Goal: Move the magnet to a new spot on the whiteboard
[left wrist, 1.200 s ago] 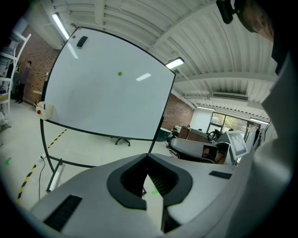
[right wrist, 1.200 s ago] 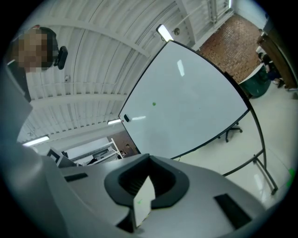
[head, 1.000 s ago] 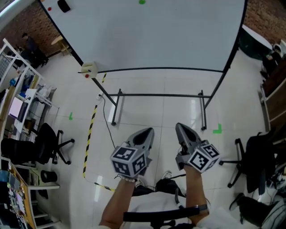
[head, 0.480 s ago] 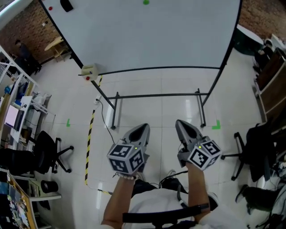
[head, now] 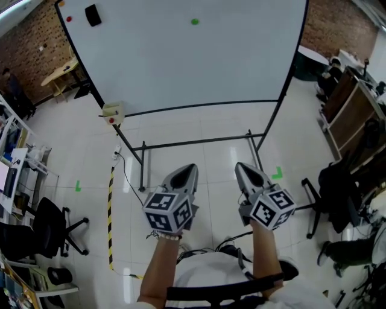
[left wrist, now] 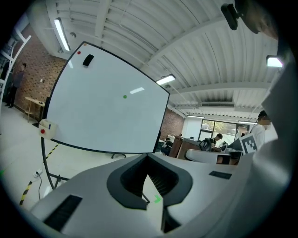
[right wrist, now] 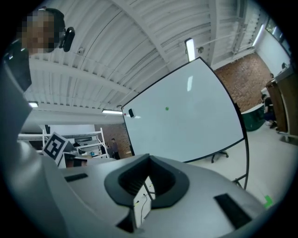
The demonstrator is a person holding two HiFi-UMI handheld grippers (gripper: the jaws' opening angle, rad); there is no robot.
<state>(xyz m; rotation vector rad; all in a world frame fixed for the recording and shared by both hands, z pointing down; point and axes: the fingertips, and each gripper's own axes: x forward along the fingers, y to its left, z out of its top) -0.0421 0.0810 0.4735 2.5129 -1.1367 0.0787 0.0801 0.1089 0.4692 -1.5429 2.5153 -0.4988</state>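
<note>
Task not yet begun: the whiteboard (head: 181, 66) fills the upper frame, the left gripper (head: 189, 169) and right gripper (head: 241, 169) hang at lower centre, jaws together and empty, well apart from the untouched green magnet (head: 194, 22) at top centre.

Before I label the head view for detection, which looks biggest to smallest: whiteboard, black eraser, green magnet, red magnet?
1. whiteboard, by far the largest
2. black eraser, a small block at the board's top left
3. green magnet and red magnet: both tiny dots, too alike to rank
</note>
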